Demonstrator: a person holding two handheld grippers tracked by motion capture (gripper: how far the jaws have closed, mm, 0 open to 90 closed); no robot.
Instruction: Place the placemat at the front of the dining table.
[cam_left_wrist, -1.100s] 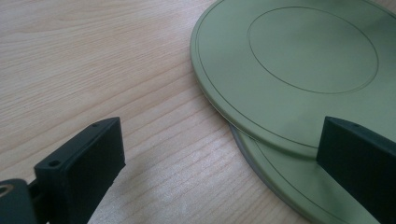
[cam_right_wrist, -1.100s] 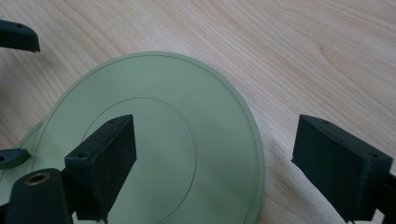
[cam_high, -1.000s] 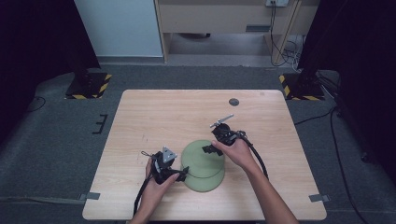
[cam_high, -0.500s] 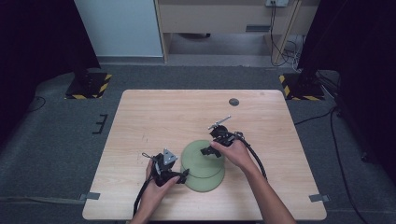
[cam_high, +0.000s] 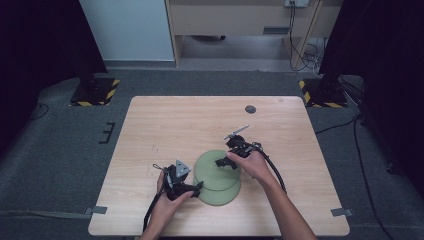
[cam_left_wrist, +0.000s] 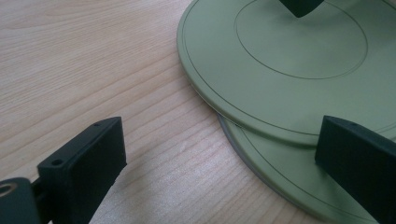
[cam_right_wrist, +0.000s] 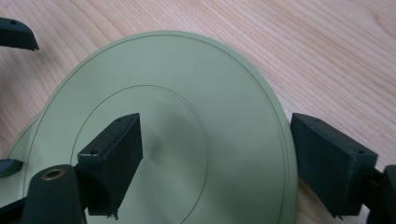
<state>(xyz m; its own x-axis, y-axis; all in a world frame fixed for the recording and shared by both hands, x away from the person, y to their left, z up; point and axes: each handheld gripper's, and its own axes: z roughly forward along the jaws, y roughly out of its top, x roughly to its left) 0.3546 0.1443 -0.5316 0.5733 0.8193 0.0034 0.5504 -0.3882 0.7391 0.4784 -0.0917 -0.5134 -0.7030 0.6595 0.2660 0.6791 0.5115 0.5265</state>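
Wooden counter (cam_high: 165, 130) carries two green plates, stacked with an offset near its front edge. Right hand-held gripper (cam_right_wrist: 215, 163) straddles the upper plate (cam_right_wrist: 187, 93) rim, jaws wide and just closing. Left hand-held gripper (cam_left_wrist: 219, 154) stands wide beside the lower plate (cam_left_wrist: 280, 186). I think the smooth rim can slip out.

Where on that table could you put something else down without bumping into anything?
The far half of the table is bare wood except a small dark disc. The left and right margins are free too. It's crowded near the person, where the green plates and both tongs sit.
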